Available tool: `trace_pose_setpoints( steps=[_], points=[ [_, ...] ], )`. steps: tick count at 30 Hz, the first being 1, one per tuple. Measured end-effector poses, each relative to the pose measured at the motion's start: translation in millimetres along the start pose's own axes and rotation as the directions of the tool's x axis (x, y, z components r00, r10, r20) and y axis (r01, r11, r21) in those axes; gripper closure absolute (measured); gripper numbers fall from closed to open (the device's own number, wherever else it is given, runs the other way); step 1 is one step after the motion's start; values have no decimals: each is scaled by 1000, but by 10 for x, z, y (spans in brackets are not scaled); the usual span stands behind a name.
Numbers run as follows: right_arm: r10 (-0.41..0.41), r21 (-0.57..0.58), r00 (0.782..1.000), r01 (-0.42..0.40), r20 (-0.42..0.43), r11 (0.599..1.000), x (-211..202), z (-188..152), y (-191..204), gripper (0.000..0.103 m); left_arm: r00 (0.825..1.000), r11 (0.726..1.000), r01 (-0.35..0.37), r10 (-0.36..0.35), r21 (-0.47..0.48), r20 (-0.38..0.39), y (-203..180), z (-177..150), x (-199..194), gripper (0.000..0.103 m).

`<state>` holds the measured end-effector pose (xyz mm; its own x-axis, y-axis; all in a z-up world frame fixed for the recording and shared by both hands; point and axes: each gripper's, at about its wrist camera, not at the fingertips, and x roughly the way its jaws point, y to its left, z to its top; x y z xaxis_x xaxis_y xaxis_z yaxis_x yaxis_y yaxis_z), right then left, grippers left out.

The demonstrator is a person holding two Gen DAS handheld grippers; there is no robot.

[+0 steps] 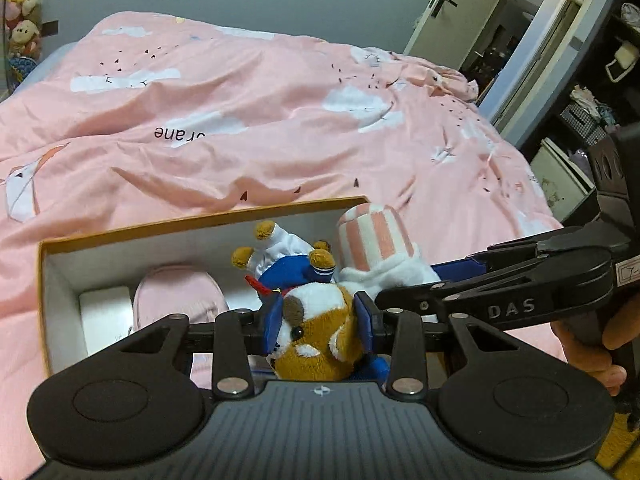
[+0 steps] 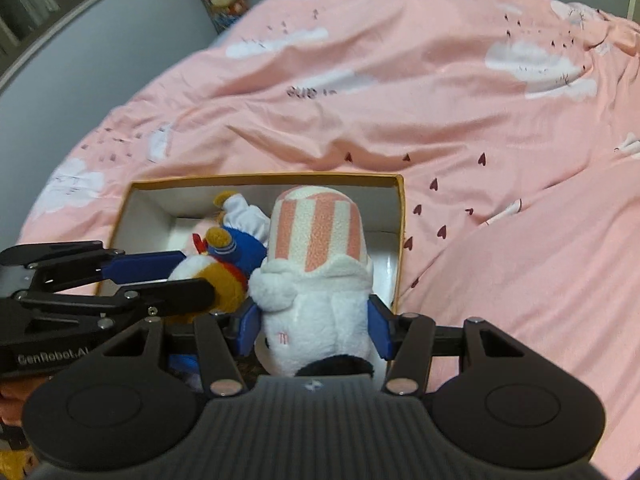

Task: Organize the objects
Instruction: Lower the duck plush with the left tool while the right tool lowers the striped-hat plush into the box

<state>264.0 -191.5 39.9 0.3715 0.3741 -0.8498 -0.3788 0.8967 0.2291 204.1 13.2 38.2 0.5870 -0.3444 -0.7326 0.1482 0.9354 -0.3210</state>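
Observation:
My left gripper [image 1: 319,320] is shut on a brown-and-white plush [image 1: 316,346] in a blue sailor outfit, its blue pads pressing on the head. Beside it, my right gripper [image 2: 314,328] is shut on a white plush [image 2: 316,240] that wears a pink-striped hat. Both toys hang just above or inside an open box with an orange rim [image 1: 200,220] lying on the bed. Inside the box I see a pink pouch [image 1: 180,292] and a white block [image 1: 106,308]. The right gripper [image 1: 424,280] reaches in from the right with the white plush [image 1: 372,240]. In the right wrist view the left gripper [image 2: 192,276] comes from the left with the brown plush [image 2: 228,284] over the box [image 2: 264,179].
A rumpled pink duvet [image 1: 248,104] with white clouds covers the bed all round the box. Several plush toys [image 1: 24,4] stand at the far left corner. A door [image 1: 448,4] and cluttered dark shelves [image 1: 600,92] lie to the right. A person's hand [image 1: 592,352] grips the right handle.

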Motion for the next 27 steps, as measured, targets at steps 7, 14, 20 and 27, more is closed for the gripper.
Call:
trace_pose_setpoints(
  steps=[7,14,20,27],
  points=[
    [-61,-39,995,58,-77,998,355,169,-10,46,1000,1000,-10,10,-3,-16,163,67,313,60],
    [-81,-107,992,71,-96,992,512,208,32,46,1000,999,-11,12,39,-28,298,-20,457,60],
    [-123,-201,988,102,-92,974,615,286,100,43,1000,998,12,-11,61,-15,329,-56,510,58],
    [-164,-331,984,132,-70,934,659,248,190,41,999,992,11,-7,126,-32,272,-98,544,53]
  ],
)
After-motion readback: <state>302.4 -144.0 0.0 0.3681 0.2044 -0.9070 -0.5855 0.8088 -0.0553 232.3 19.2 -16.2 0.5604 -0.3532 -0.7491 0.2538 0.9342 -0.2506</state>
